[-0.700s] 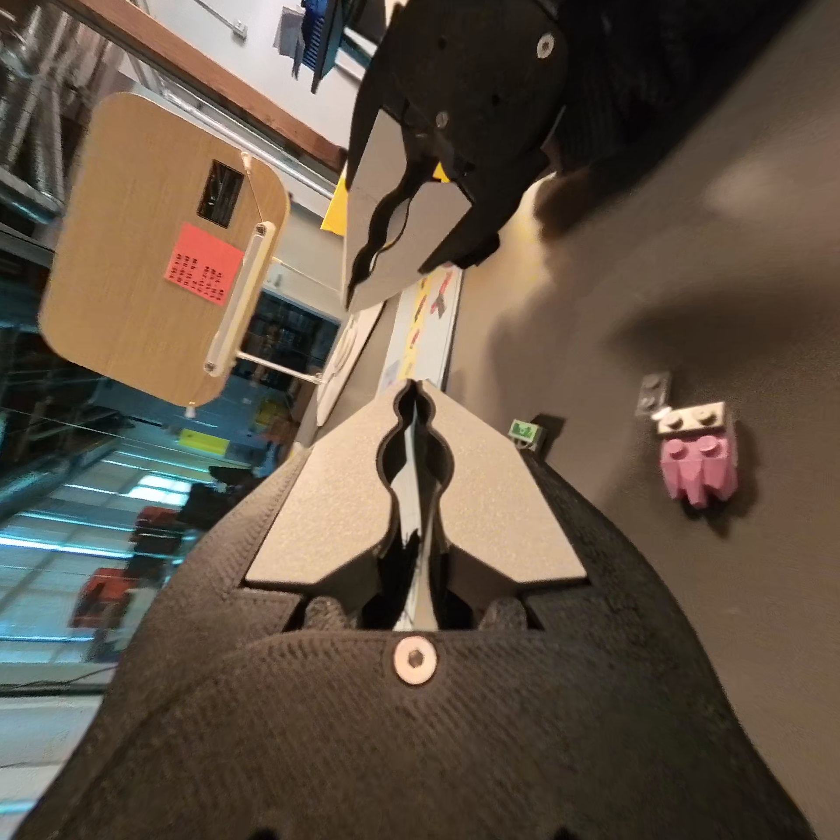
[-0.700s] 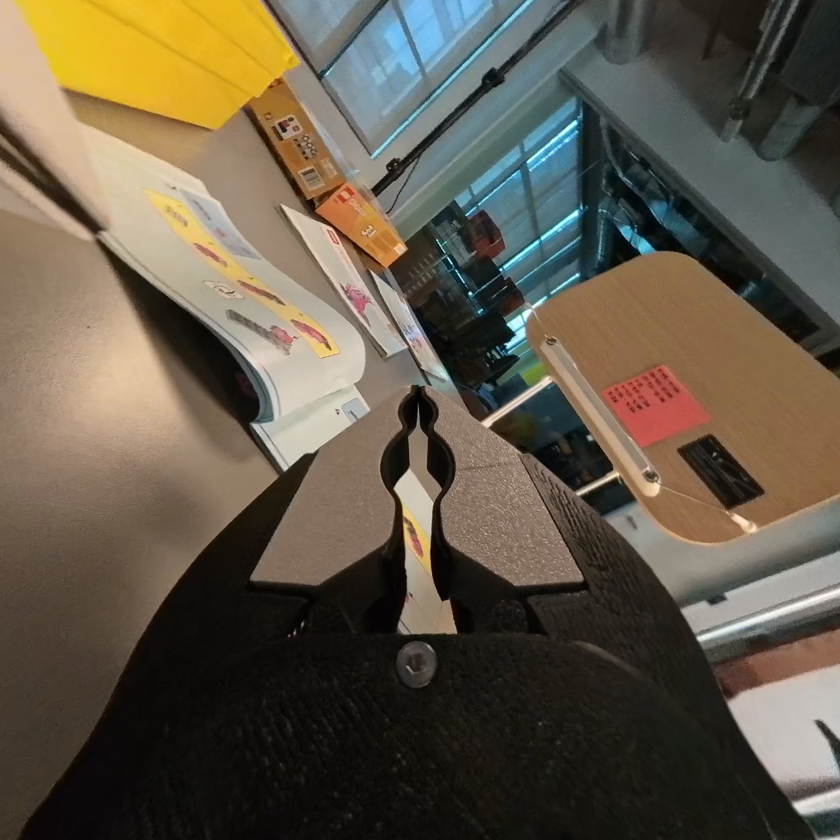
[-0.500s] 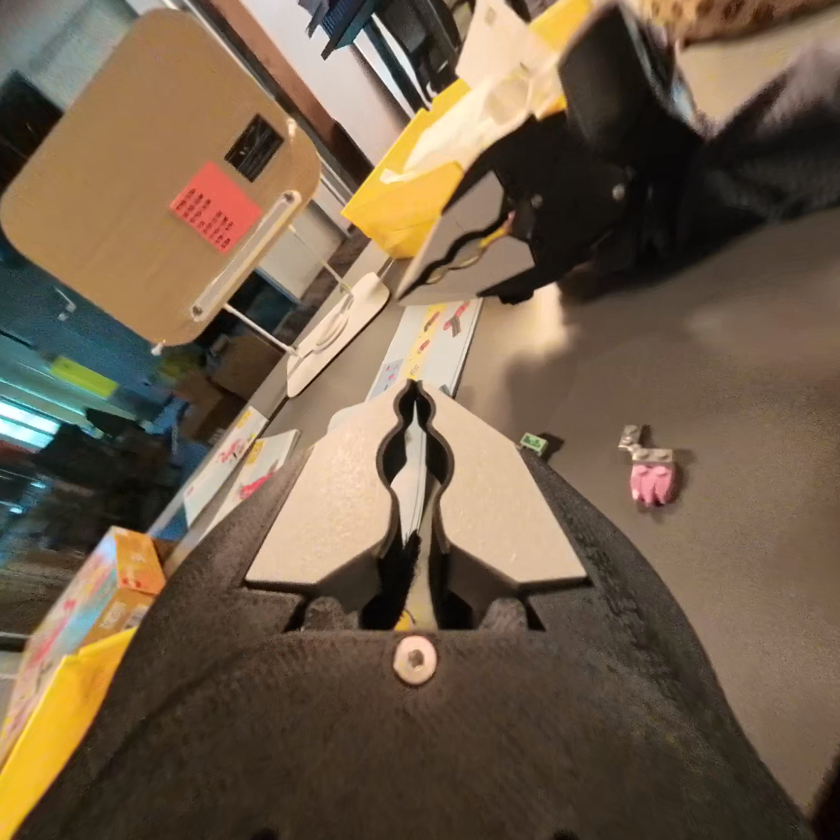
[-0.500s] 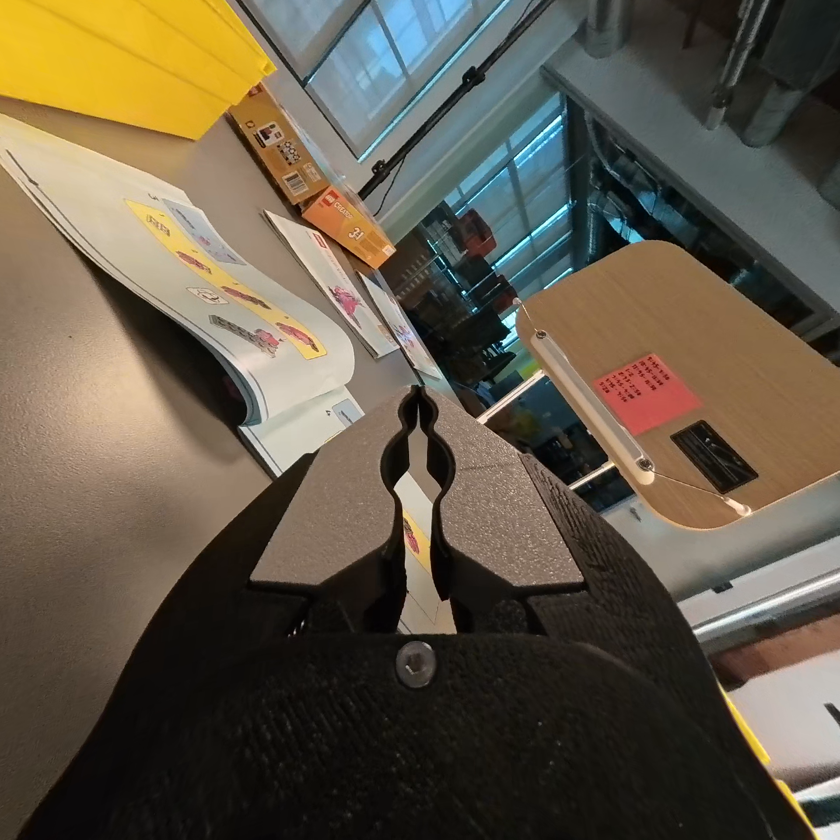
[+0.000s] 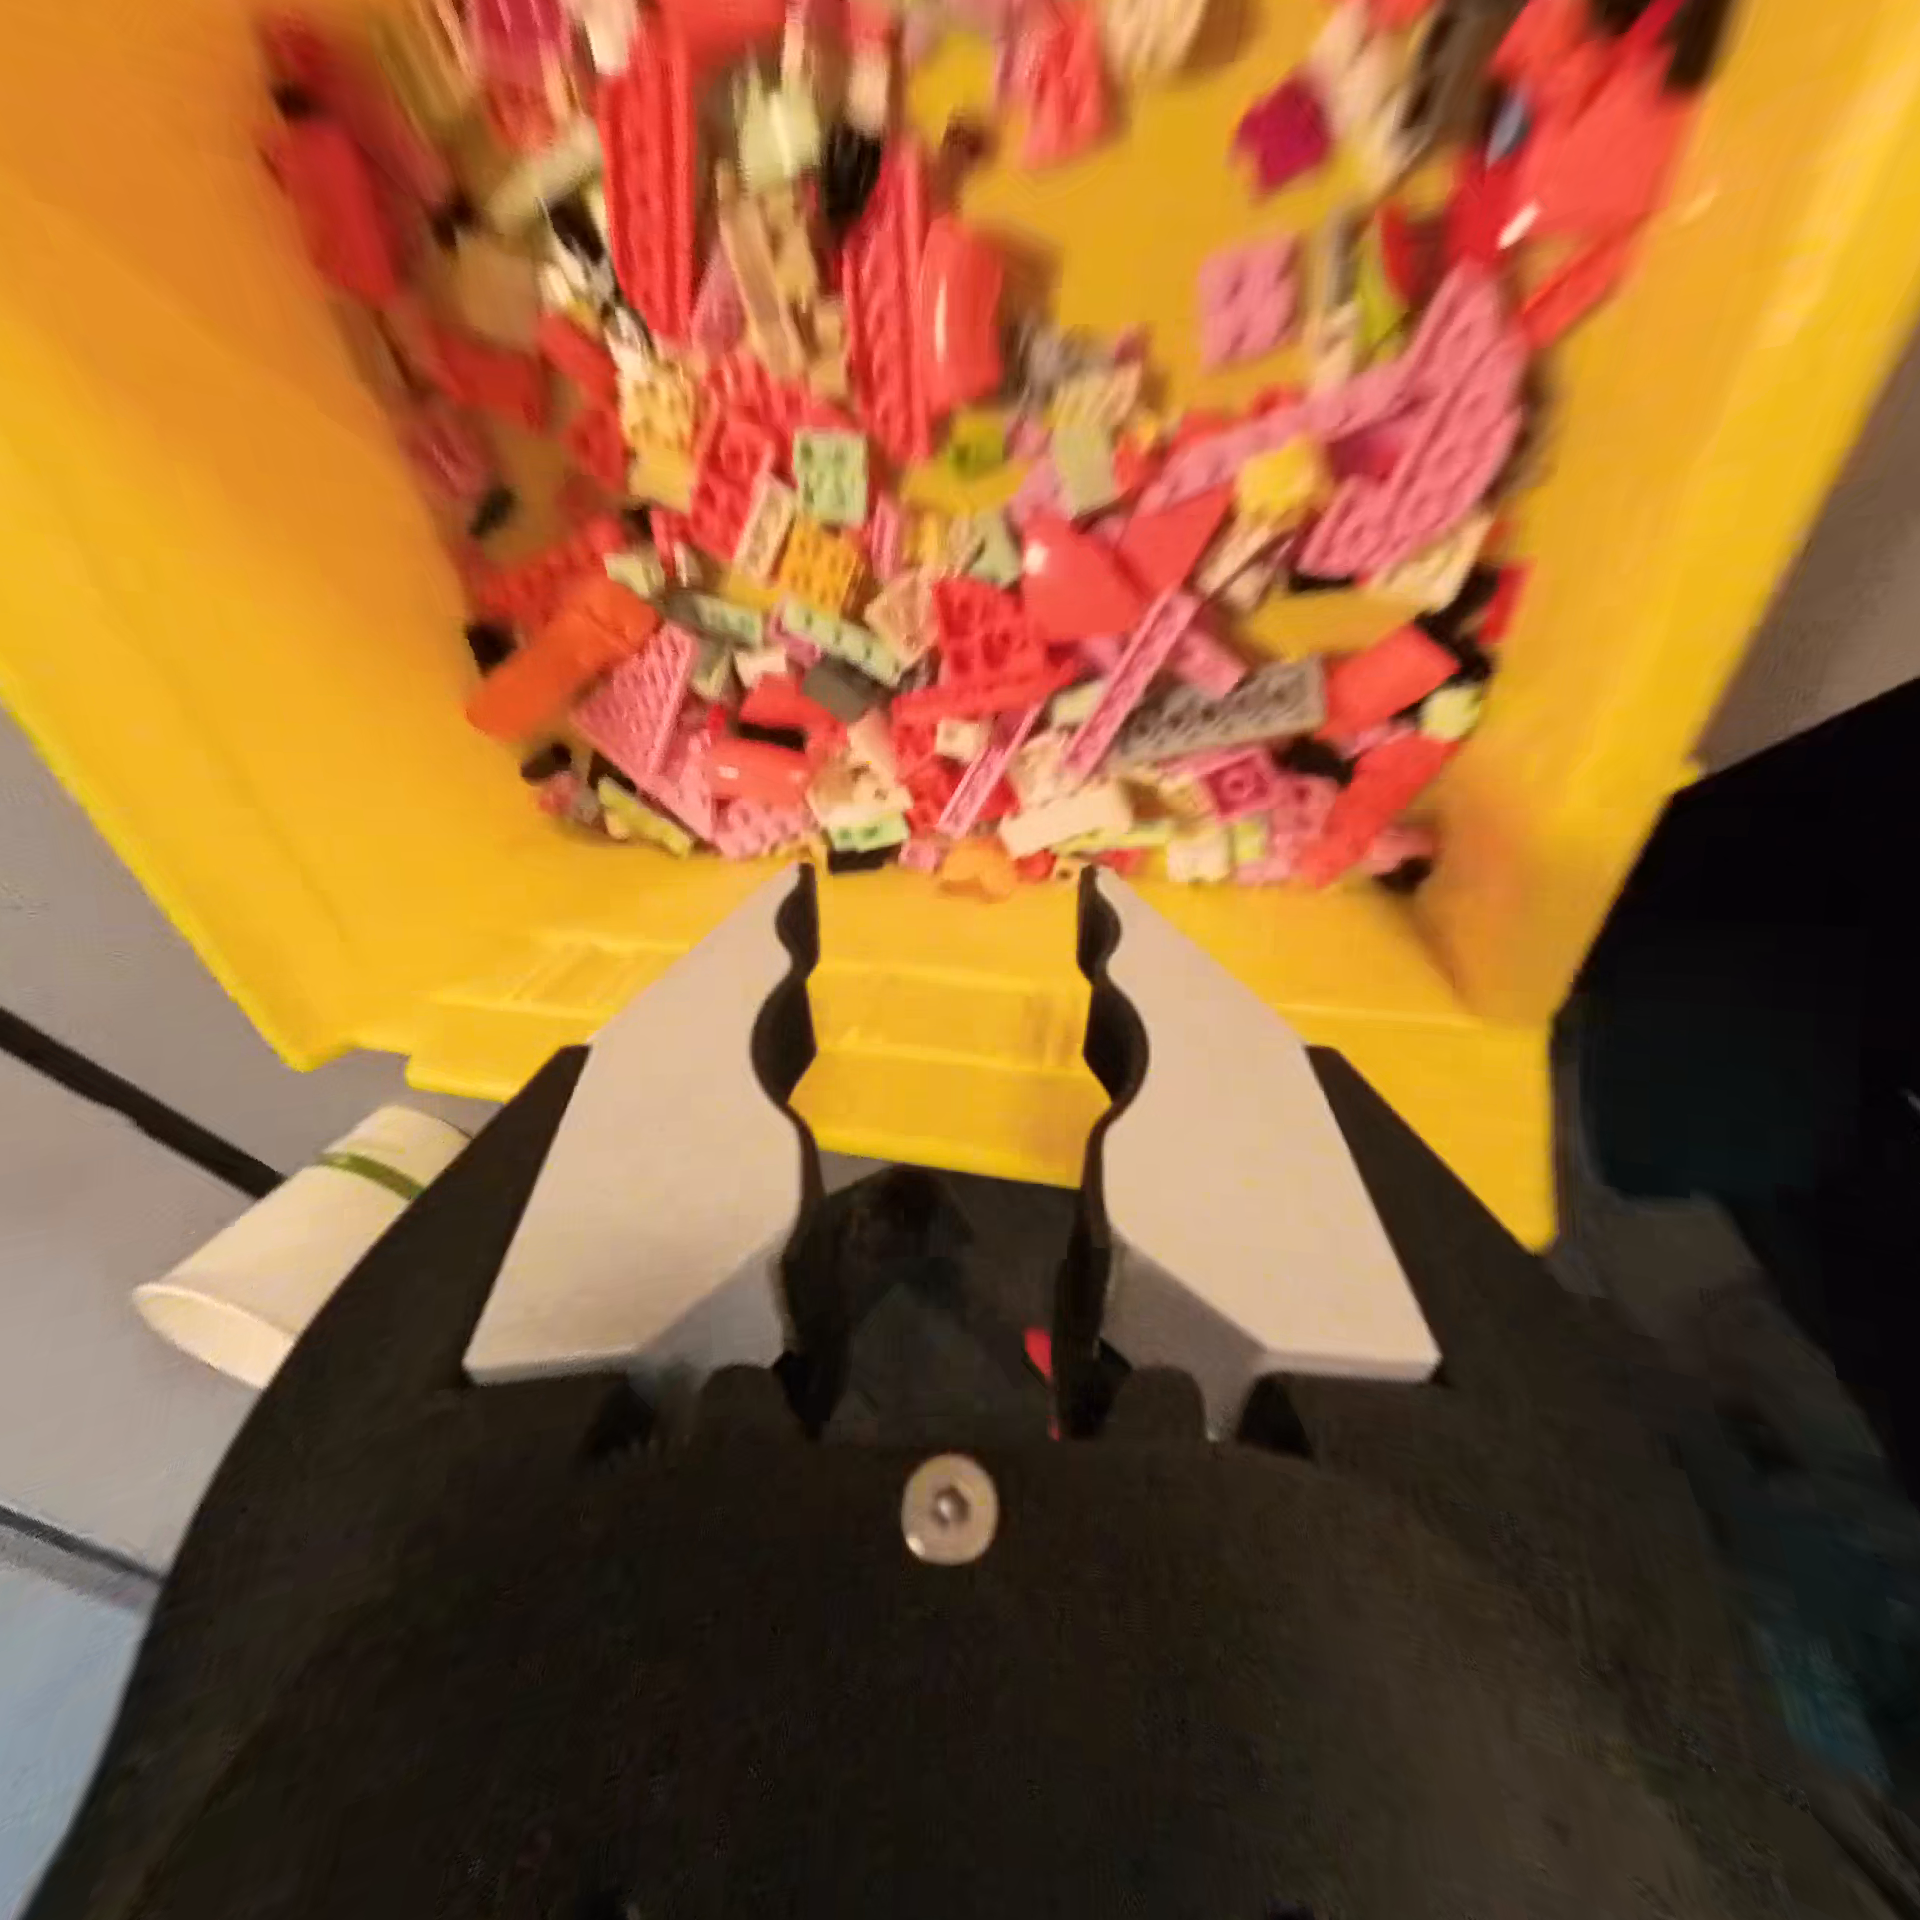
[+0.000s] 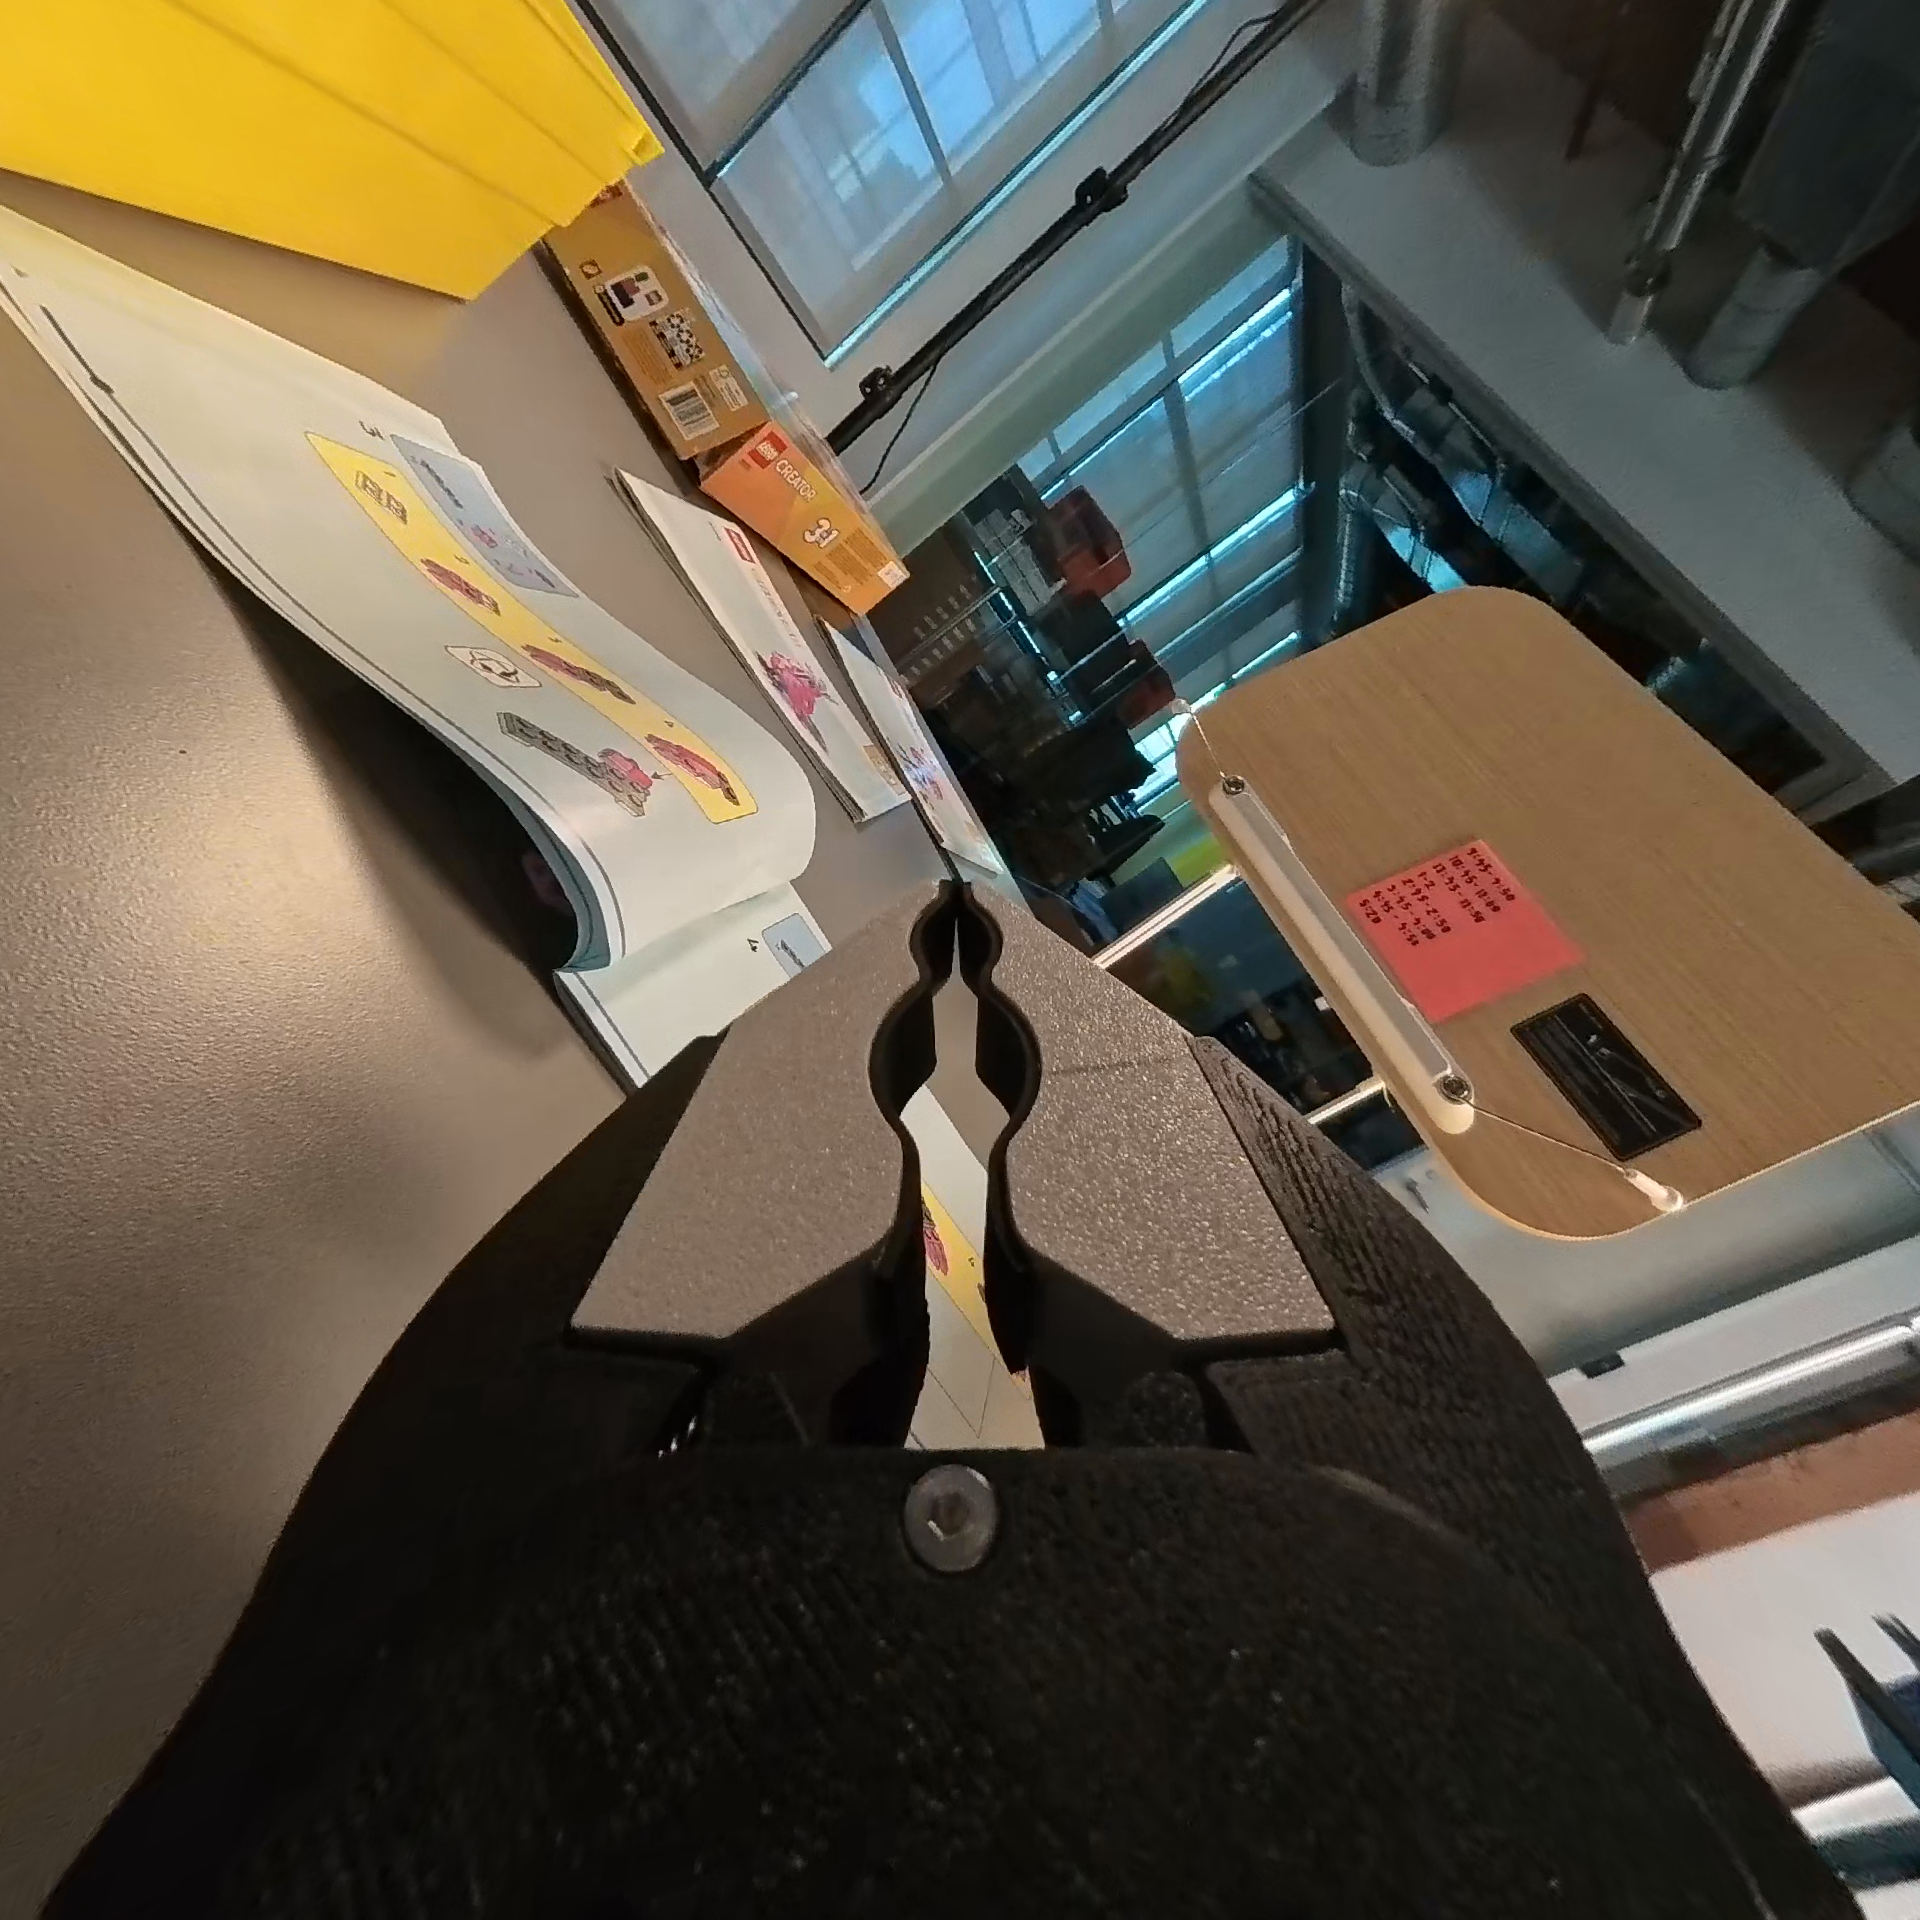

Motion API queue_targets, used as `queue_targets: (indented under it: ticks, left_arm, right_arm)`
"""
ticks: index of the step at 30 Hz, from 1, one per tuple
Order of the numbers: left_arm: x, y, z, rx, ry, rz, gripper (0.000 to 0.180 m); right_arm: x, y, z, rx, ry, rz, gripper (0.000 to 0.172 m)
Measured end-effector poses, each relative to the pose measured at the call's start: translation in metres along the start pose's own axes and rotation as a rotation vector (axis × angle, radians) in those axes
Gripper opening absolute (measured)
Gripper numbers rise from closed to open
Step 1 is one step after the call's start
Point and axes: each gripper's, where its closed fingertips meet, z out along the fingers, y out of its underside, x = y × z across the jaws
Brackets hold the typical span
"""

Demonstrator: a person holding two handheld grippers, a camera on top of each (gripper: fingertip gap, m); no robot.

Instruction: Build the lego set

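My left gripper (image 5: 943, 883) is open and empty, its fingertips at the near rim of a yellow bin (image 5: 935, 997). The bin holds a heap of loose toy bricks (image 5: 987, 644), mostly red, pink, white and pale green. The view is blurred by motion. My right gripper (image 6: 958, 896) is shut with nothing between its tips. It hangs tilted over a grey table (image 6: 208, 935), near an open instruction booklet (image 6: 540, 665).
A white paper cup (image 5: 301, 1247) lies on its side left of the bin. In the right wrist view, a yellow bin (image 6: 291, 125), two cardboard boxes (image 6: 727, 416) and more booklets (image 6: 769, 665) sit at the table's far side. A wooden panel (image 6: 1558, 935) hangs beyond. My hands' fingertips stand some 40 cm from each other.
My left gripper swung away from the table with the small pink brick piece to the yellow bin and opened its jaws. My right gripper stayed shut and barely moved.
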Motion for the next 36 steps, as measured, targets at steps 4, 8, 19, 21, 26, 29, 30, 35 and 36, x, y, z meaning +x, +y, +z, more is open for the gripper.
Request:
queue_targets:
  ticks: [4,8,19,21,26,29,30,35,36]
  left_arm:
    - [0.008,0.009,0.024,-0.168,0.227,-0.020,0.049]
    - [0.009,0.014,0.045,-0.312,0.264,0.043,0.048]
    - [0.003,0.025,0.055,-0.484,0.273,0.096,0.004]
    - [-0.005,0.007,0.052,-0.374,0.243,0.094,0.000]
    - [-0.016,-0.002,0.051,-0.328,0.193,0.045,0.006]
    - [0.001,0.016,0.051,-0.449,0.288,-0.006,0.006]
    - [0.005,0.022,0.052,-0.488,0.304,-0.015,0.006]
    - [-0.004,0.030,0.065,-0.529,0.233,-0.012,0.024]
    - [-0.004,0.030,0.067,-0.524,0.233,-0.015,0.030]
  right_arm:
    - [0.000,0.001,0.000,-0.005,-0.003,-0.003,0.000]
    - [-0.001,0.002,0.001,-0.008,-0.006,-0.005,0.000]
    - [-0.005,0.001,0.002,-0.008,-0.023,-0.017,0.000]
    - [-0.006,0.001,0.002,-0.007,-0.024,-0.022,0.000]
    - [-0.007,0.000,0.002,-0.006,-0.028,-0.031,0.000]
    - [-0.008,0.000,0.002,-0.007,-0.032,-0.034,0.000]
    - [-0.009,0.000,0.002,-0.007,-0.034,-0.036,0.000]
    - [-0.011,0.000,0.002,-0.007,-0.043,-0.047,0.000]
    - [-0.011,0.000,0.002,-0.007,-0.044,-0.049,0.000]
